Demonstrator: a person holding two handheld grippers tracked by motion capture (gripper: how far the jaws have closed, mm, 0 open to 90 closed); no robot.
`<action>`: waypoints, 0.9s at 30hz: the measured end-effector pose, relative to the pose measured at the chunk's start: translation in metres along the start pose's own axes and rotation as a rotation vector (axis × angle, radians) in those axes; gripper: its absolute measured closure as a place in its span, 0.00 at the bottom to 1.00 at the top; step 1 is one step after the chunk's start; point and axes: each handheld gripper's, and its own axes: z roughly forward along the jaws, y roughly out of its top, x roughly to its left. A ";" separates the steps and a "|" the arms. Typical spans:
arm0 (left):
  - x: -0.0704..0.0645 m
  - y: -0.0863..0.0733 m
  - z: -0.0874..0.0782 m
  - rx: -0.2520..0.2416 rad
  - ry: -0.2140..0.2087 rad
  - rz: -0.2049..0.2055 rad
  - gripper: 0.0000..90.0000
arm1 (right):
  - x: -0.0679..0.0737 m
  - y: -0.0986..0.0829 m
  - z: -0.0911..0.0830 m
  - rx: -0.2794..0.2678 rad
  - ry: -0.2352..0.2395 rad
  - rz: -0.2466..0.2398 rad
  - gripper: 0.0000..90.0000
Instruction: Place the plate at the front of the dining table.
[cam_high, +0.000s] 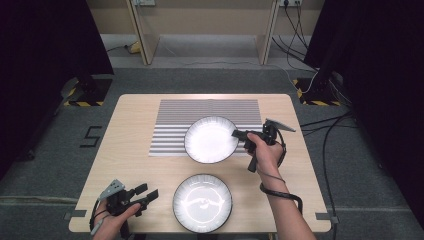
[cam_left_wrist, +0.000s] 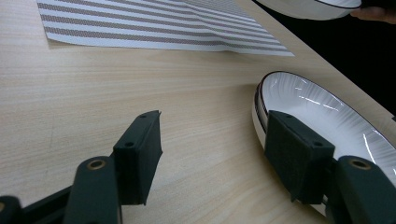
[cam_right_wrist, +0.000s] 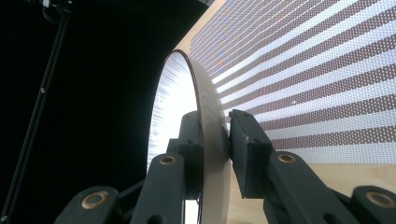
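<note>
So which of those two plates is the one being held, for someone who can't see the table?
On the wooden table find the striped mat at the far side. The held plate is over the mat's near right corner, its rim pinched by the right gripper; the other plate lies ungripped at the near edge.

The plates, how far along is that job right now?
One plate sits on bare wood at the table's near edge, by the open left gripper. In hand: the right gripper clamps the rim of the other plate over the striped mat. Left: probably setting it down.
</note>
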 end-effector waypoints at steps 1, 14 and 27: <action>0.000 0.000 0.000 0.000 -0.001 0.000 0.40 | 0.000 0.000 0.001 -0.002 0.002 0.000 0.83; 0.000 0.000 0.000 0.001 -0.001 -0.002 0.40 | 0.002 0.006 0.007 -0.008 0.002 0.002 0.83; 0.001 0.000 0.000 0.001 -0.001 0.001 0.40 | 0.006 0.012 0.012 -0.009 -0.002 0.008 0.83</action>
